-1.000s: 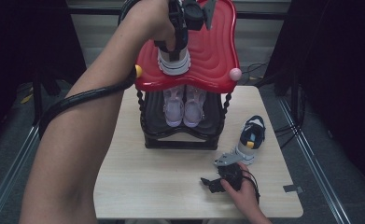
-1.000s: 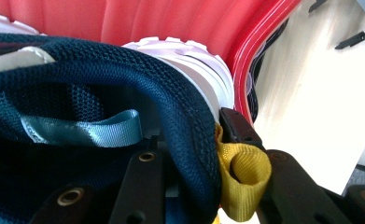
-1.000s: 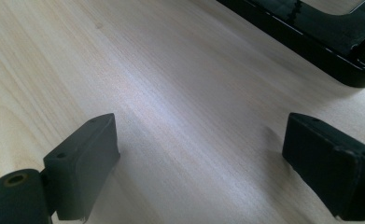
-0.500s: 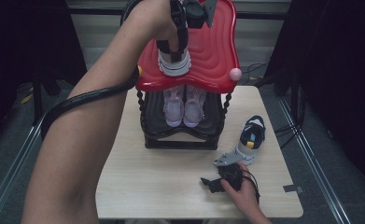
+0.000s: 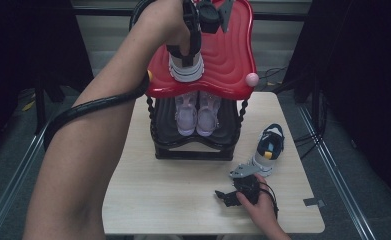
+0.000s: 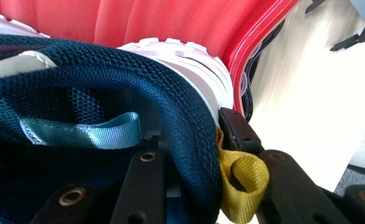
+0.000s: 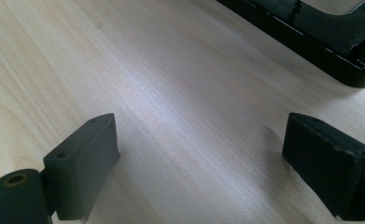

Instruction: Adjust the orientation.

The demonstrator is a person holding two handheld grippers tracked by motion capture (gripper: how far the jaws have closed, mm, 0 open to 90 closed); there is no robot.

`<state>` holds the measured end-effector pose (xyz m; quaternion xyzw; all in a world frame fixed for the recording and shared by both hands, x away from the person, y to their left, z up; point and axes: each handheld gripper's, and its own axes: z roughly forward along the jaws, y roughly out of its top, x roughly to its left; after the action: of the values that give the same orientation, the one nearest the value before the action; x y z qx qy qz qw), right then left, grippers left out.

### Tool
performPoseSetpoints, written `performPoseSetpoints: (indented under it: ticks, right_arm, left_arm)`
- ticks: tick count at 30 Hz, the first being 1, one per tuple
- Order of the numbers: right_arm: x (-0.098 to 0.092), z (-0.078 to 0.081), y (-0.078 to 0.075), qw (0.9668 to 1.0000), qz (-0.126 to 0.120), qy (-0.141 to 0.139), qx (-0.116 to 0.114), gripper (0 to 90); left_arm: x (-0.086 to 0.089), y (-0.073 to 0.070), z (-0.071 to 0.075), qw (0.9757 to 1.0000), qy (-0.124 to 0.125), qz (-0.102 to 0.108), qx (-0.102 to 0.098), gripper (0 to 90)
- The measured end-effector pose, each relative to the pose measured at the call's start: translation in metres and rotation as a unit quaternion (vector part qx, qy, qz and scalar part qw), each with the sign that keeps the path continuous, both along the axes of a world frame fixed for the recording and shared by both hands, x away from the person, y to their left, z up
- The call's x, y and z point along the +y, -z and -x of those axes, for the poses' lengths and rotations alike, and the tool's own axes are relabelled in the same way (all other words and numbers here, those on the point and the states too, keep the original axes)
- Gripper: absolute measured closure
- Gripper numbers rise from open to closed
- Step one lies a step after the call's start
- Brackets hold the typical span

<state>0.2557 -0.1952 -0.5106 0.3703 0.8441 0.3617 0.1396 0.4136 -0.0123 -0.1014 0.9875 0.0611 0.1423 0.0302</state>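
A navy sneaker with a white sole [image 5: 187, 71] stands heel-up on the red top [image 5: 230, 55] of a black shoe rack [image 5: 193, 150]. My left gripper [image 5: 185, 50] reaches down onto its heel. In the left gripper view the padded navy collar [image 6: 180, 107] lies between the jaws of the left gripper [image 6: 189, 149], one jaw inside the shoe and one outside against the yellow pull loop [image 6: 243, 179]. These jaws have just been closing on the collar. My right gripper [image 5: 227, 196] rests on the wooden table [image 5: 173, 200], open with nothing between its fingers [image 7: 199, 154].
A pale lilac pair of sneakers [image 5: 198, 112] sits on the rack's lower shelf. The matching navy sneaker [image 5: 269, 147] lies on the table right of the rack, just beyond the right hand. A pink knob [image 5: 252, 79] sticks out at the red top's right corner.
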Motion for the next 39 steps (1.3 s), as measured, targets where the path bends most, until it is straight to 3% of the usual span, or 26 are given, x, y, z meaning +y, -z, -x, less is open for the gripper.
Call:
performPoseSetpoints:
  ticks: [11,17,22,27,29,39]
  right_arm:
    - [0.0,0.0,0.0,1.0,0.0,0.0,0.0,9.8]
    - [0.0,0.0,0.0,1.0,0.0,0.0,-0.001,9.9]
    - [0.0,0.0,0.0,1.0,0.0,0.0,0.0,9.9]
    - [0.0,0.0,0.0,1.0,0.0,0.0,0.0,9.8]
    - [0.0,0.0,0.0,1.0,0.0,0.0,0.0,9.8]
    - [0.0,0.0,0.0,1.0,0.0,0.0,0.0,9.8]
  left_arm:
    - [0.001,0.001,0.001,1.0,-0.003,-0.008,-0.005,70.8]
    - [0.002,0.0,0.0,0.9998,-0.013,-0.006,-0.014,63.8]
    - [0.005,-0.002,-0.001,0.9995,-0.029,0.007,-0.011,55.2]
    - [0.008,-0.007,0.0,0.9992,-0.036,0.013,-0.008,53.9]
    - [0.008,-0.009,0.002,0.9986,-0.047,0.024,-0.007,53.4]
    - [0.011,-0.024,0.009,0.9981,-0.043,0.038,-0.021,52.5]
